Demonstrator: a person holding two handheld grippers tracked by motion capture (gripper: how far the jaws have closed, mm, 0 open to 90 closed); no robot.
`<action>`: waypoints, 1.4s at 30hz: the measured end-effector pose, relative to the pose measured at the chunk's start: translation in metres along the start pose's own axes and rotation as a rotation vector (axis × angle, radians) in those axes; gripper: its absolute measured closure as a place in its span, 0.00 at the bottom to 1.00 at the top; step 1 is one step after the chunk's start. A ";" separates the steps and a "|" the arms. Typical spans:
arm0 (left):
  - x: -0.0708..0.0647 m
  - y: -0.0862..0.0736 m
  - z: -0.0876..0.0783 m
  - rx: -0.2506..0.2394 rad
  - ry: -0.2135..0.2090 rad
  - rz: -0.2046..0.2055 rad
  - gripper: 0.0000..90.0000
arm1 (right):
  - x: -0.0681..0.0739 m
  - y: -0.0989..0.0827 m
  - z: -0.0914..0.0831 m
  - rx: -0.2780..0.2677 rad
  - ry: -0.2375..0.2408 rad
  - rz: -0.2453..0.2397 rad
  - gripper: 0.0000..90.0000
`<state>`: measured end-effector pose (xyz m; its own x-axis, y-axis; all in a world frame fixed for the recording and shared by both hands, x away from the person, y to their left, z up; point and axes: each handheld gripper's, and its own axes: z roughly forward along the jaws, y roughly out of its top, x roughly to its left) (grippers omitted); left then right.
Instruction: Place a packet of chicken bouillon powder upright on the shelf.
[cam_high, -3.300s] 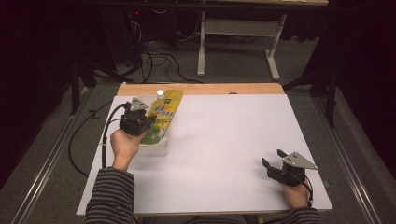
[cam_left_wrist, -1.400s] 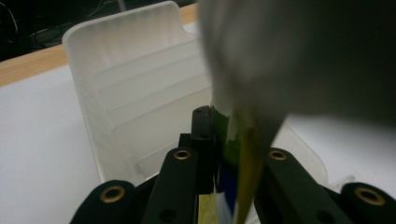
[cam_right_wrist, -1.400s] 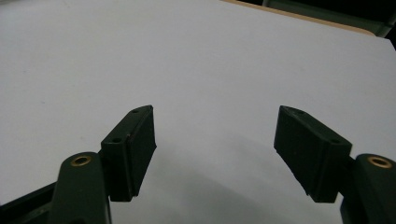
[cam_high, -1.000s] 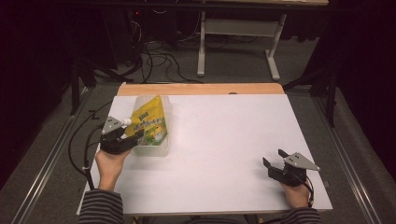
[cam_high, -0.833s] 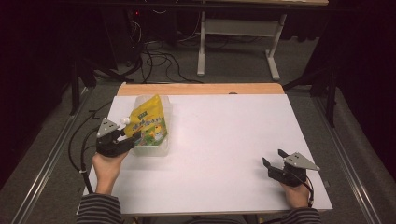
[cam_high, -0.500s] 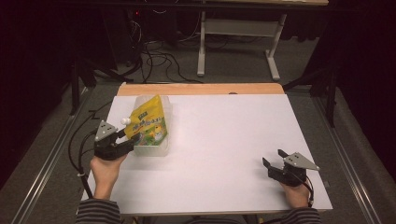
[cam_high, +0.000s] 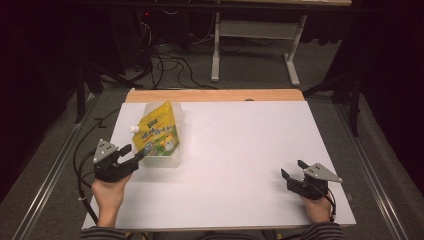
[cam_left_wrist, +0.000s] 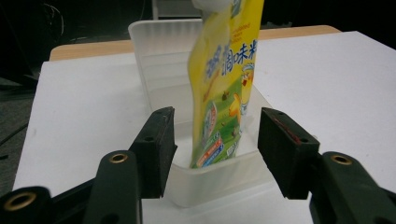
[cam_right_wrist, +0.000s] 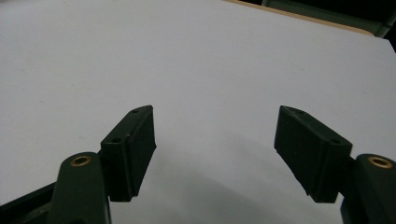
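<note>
My left gripper (cam_high: 134, 154) sits at the near end of the clear tub (cam_high: 172, 156), jaws spread wide and holding nothing — in its own view (cam_left_wrist: 212, 154) they straddle the tub's (cam_left_wrist: 154, 60) near wall. The yellow pouch (cam_high: 157, 134) stands in the tub, leaning, its white cap (cam_high: 133, 128) toward the table's (cam_high: 240, 150) left edge. My right gripper (cam_high: 292, 175) rests near the right corner, well apart — jaws wide too, over bare white table (cam_right_wrist: 201, 60).
</note>
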<state>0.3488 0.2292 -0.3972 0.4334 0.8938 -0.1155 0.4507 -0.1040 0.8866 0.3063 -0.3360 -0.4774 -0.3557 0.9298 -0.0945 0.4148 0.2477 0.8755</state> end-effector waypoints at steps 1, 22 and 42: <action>-0.001 -0.001 -0.001 0.000 -0.003 -0.002 0.51 | 0.000 0.000 0.000 0.002 0.001 0.001 0.33; -0.023 -0.021 -0.007 0.020 -0.095 -0.003 0.42 | 0.000 0.000 0.001 0.005 -0.002 -0.004 0.33; -0.056 -0.022 0.004 0.055 -0.135 0.075 0.35 | 0.000 0.000 0.001 0.005 -0.003 -0.013 0.33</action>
<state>0.3175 0.1801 -0.4118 0.5671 0.8160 -0.1120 0.4532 -0.1955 0.8697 0.3068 -0.3355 -0.4775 -0.3587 0.9273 -0.1072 0.4140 0.2610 0.8721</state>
